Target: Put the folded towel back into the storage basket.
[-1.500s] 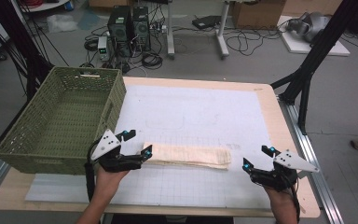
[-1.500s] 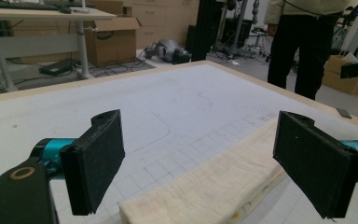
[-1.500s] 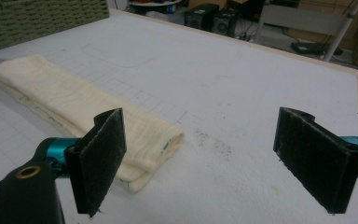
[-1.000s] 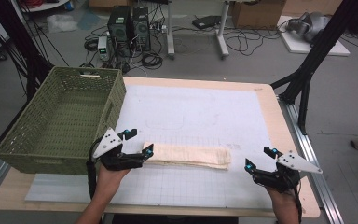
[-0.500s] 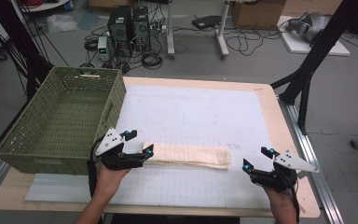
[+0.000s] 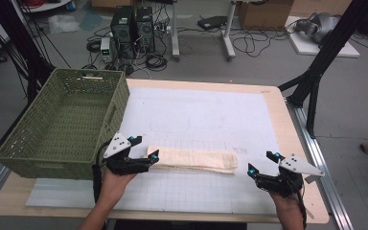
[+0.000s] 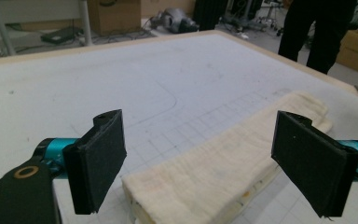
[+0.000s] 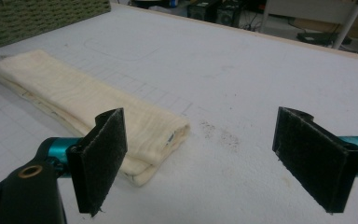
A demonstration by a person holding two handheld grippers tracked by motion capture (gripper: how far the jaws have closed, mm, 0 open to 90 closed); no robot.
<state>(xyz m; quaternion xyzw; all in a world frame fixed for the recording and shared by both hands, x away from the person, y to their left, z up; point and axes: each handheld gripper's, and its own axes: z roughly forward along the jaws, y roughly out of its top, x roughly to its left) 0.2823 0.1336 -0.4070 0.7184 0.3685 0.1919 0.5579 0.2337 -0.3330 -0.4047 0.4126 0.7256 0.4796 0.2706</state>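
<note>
Flanking the folded cloth (image 6: 191,160), both hand-held grippers gape unclenched; left (image 6: 141,154) seemingly at its edge.

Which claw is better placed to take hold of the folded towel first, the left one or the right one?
Probably the left. The left claw is open with the near end of the folded towel already between its jaws. The right claw is also open, but sits apart from the towel's other end.

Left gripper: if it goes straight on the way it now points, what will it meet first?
Most likely the folded cream towel. The left gripper holds its tongs open, and the towel's near end lies right ahead between them; how close is hard to judge.
</note>
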